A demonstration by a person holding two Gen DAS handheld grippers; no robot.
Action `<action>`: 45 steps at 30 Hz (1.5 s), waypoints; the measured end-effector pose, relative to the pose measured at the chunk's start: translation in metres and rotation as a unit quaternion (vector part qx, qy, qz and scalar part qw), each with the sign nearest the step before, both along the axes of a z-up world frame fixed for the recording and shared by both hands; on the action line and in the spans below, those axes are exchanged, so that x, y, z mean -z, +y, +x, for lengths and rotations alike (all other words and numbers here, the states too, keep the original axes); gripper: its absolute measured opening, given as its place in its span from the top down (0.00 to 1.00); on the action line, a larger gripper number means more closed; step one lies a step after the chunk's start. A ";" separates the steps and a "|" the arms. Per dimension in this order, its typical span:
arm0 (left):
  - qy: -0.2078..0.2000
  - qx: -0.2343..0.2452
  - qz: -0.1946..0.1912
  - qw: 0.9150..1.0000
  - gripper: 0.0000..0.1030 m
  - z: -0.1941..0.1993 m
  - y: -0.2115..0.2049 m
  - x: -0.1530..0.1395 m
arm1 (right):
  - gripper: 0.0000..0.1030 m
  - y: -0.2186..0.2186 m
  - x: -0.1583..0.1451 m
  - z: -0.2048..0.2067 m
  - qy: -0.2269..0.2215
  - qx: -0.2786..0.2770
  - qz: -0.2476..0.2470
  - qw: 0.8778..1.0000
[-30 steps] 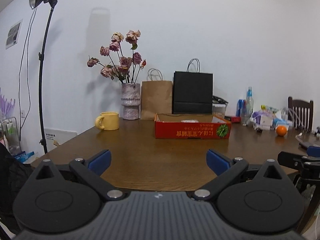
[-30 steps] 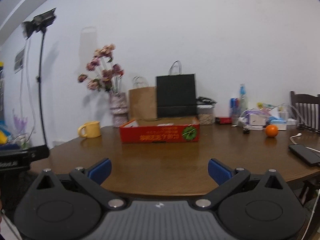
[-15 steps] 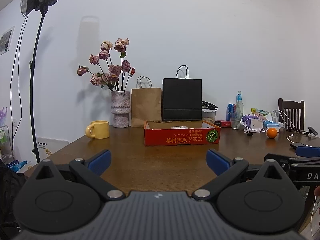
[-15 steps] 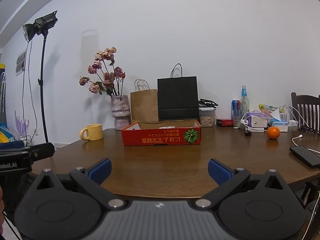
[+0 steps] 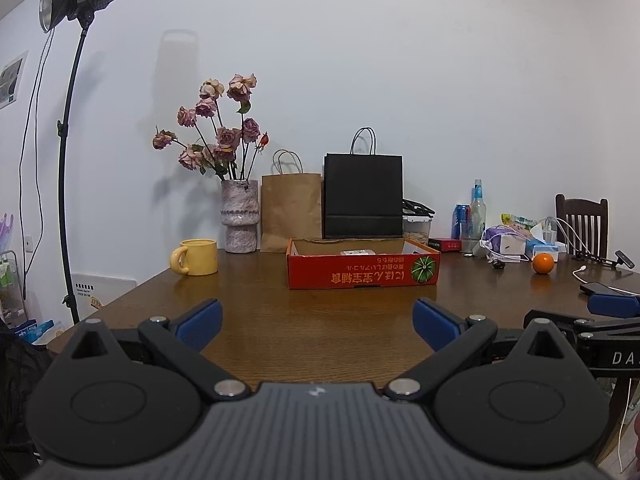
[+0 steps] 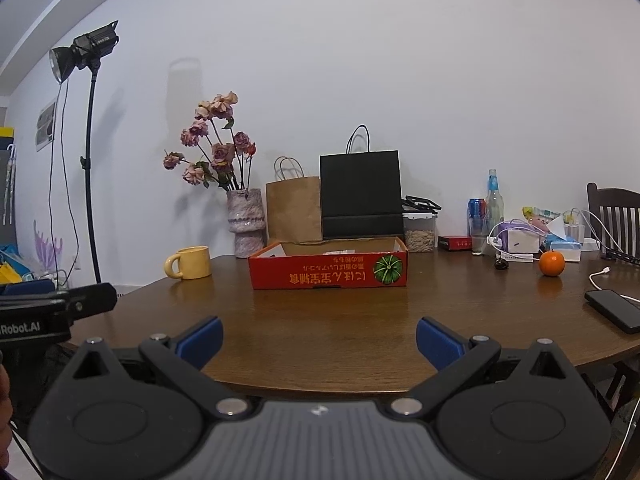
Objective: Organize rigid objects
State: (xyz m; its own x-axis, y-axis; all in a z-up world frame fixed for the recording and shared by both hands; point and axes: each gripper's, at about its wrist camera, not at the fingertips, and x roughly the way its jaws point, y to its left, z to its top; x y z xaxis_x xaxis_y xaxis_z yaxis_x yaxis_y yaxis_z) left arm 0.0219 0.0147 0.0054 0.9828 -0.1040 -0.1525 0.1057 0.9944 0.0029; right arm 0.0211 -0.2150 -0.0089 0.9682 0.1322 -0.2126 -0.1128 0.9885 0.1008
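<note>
At the near edge of the wooden table (image 5: 320, 320), the left gripper (image 5: 318, 320) and right gripper (image 6: 319, 338) both hover with jaws spread wide, grasping nothing. The red cardboard box (image 5: 362, 274) sits mid-table, well beyond them, with the yellow mug (image 5: 196, 257) to its left and the orange (image 5: 543, 263) far to its right.

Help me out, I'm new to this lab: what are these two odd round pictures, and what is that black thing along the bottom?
Each picture comes from a fisheye camera mounted on a hand-held grasping tool, looking forward along its two blue-tipped fingers. One shows the left tool, the other the right tool; a person holds one in each hand. Both are open and hold nothing. Ahead is a brown wooden table carrying a shallow red cardboard box, a yellow ceramic mug, a round orange fruit and a black smartphone.
</note>
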 end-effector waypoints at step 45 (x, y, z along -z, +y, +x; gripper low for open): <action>0.009 0.003 0.000 1.000 0.00 0.001 0.001 0.001 | 0.00 0.005 0.004 0.000 0.007 0.001 0.001 1.000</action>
